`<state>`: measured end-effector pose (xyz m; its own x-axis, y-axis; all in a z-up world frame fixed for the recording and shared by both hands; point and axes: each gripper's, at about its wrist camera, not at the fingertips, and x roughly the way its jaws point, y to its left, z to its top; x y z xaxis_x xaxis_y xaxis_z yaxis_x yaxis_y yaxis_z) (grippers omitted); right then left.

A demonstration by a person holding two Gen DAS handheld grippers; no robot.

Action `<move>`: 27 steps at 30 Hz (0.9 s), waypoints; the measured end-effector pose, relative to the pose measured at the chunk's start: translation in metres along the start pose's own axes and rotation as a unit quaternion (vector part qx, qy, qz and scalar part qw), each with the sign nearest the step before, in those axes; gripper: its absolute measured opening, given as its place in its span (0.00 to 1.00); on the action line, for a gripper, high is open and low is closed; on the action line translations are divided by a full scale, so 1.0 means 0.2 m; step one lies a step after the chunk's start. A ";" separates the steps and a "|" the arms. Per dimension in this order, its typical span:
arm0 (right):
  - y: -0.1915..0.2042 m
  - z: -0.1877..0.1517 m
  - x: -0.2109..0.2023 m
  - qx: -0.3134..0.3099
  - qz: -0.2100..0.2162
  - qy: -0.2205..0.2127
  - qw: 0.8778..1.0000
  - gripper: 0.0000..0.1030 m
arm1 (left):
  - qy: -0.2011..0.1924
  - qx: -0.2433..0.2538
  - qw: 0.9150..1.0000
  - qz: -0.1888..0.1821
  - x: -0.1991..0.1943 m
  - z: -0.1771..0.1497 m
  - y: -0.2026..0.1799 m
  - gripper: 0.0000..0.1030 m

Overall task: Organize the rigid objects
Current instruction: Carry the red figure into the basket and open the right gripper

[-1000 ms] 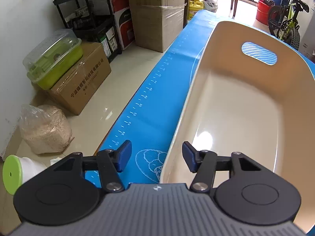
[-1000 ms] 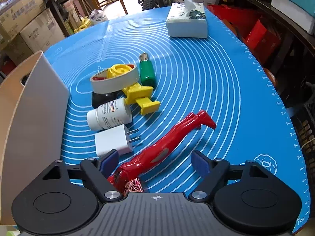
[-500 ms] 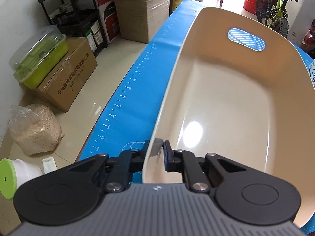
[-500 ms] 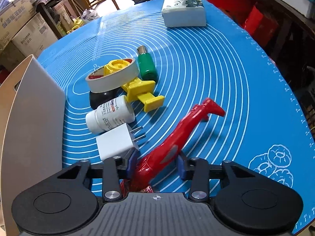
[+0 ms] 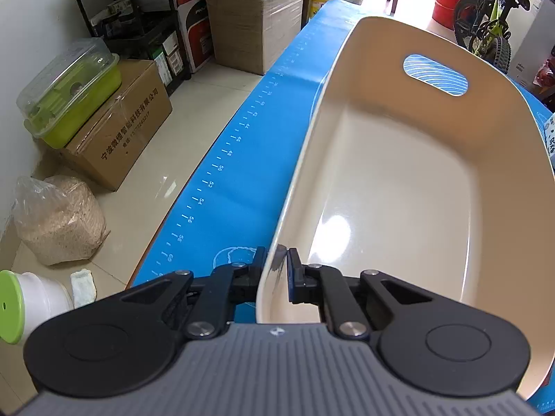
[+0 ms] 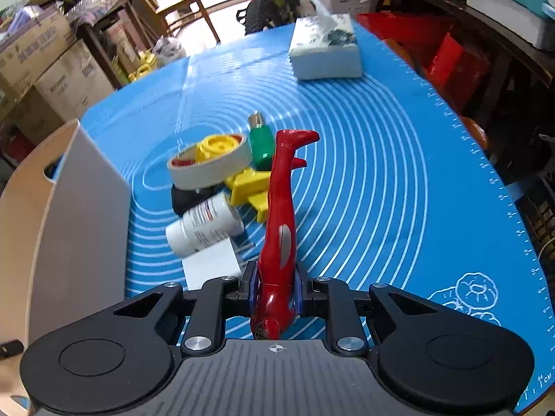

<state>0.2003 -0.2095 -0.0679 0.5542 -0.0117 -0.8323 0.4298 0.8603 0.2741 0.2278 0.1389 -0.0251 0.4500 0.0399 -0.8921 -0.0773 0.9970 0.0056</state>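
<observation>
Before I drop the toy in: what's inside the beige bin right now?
The beige bin shows only its bare, glossy floor; nothing lies on it. The near end is hidden behind the left gripper, which is clamped on the rim.

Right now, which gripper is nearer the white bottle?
Right. The right gripper, closing on the red figure, is just beside the bottle; the left gripper clamps the bin rim.

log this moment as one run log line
left gripper: shut on bin rim | right gripper: closing on red figure | bin: empty
</observation>
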 end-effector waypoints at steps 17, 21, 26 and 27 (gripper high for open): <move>0.35 0.07 -0.43 -0.048 0.101 -0.128 0.986 0.29 | 0.009 0.005 1.000 -0.001 0.01 0.00 -0.01 0.12; 0.52 0.05 -0.46 -0.081 0.137 -0.135 0.978 0.29 | 0.008 0.006 1.000 -0.002 0.01 -0.01 -0.01 0.12; 0.72 0.00 -0.44 -0.121 0.172 -0.139 0.968 0.29 | 0.004 0.008 1.000 -0.003 0.00 -0.01 -0.01 0.11; 0.77 -0.02 -0.44 -0.132 0.175 -0.141 0.965 0.29 | 0.005 0.009 1.000 -0.003 0.01 -0.01 -0.01 0.11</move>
<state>0.2151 -0.0743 0.0450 0.8211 0.1962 -0.5359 0.0057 0.9362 0.3515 0.2271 0.1360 -0.0270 0.4423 0.0337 -0.8963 -0.0594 0.9982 0.0083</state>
